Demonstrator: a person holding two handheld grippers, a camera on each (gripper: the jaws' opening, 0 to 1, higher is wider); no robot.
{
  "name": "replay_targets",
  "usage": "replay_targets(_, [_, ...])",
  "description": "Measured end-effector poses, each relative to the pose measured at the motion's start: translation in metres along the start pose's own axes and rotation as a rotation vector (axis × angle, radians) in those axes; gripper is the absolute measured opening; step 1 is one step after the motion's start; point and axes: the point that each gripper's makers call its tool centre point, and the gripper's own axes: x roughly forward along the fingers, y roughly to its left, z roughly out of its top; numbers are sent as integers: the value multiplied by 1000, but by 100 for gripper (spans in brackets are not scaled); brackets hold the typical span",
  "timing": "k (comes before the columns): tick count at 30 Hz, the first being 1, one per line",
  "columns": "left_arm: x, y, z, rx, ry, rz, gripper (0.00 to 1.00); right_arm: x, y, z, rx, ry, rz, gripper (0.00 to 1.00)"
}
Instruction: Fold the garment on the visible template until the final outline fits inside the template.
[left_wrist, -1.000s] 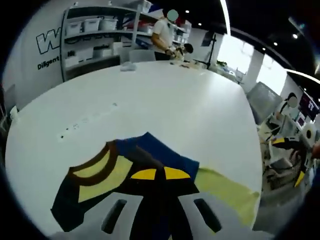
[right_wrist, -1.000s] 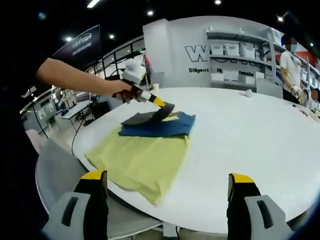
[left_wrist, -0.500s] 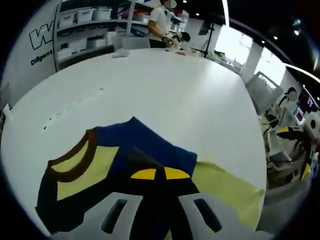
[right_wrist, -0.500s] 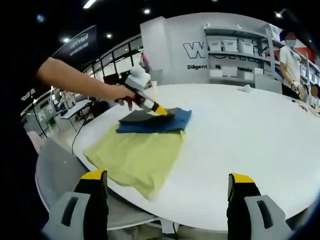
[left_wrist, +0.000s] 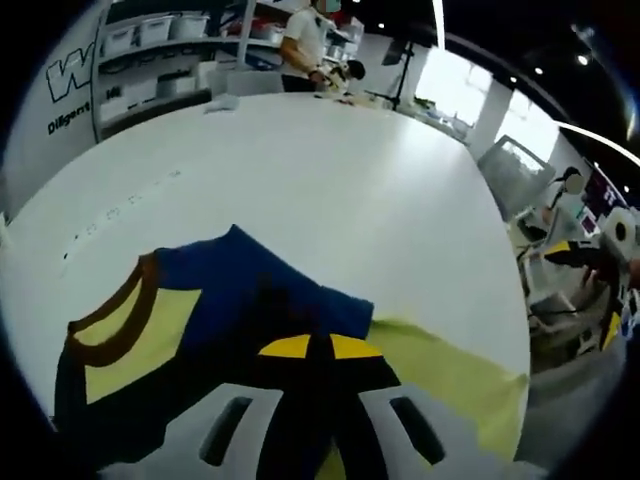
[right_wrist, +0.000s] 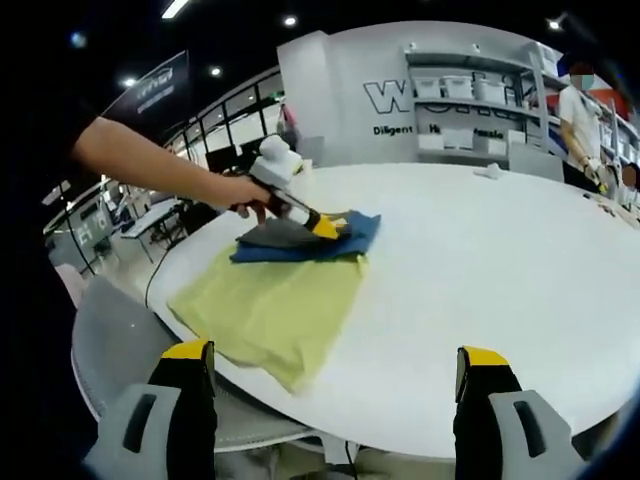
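Your left gripper (left_wrist: 312, 347) is clamped on the blue garment (left_wrist: 250, 300) | your right gripper (right_wrist: 330, 375) hangs wide apart, holding nothing | garment lies half on the yellow template (right_wrist: 270, 310) near the white table (right_wrist: 480, 280) edge | broad bare tabletop beyond.

Bare table (right_wrist: 500, 300) beside garment (right_wrist: 300, 245) seems free; chair (right_wrist: 110, 340) near edge.
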Motion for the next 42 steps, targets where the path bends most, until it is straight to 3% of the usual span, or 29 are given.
replay_targets(2, [1,-9,10,52,-39,-7,2,-1,0,0,1,2,0,99])
replay_targets(6, [2,-15,7,95,-23,-12,9,-1,-2,2,-2,0,-1,99])
replay_targets(11, [1,-1,-2,159,7,37,24,-1,-2,7,-2,-15,-3,99])
replay_targets(16, [-2,3,-14,187,33,51,27,-2,-1,6,-1,-14,-1,99])
replay_targets(19, [0,2,-24,183,56,49,28,-2,1,4,0,-10,4,99])
replay_targets(25, [11,-18,-42,182,89,-11,26,-4,1,4,-1,-9,3,99])
replay_targets(35, [18,-31,-35,212,62,-44,25,-7,-4,4,4,-8,-5,99])
replay_targets(42, [-10,-23,-32,240,20,-23,20,1,-1,8,-10,-8,13,99])
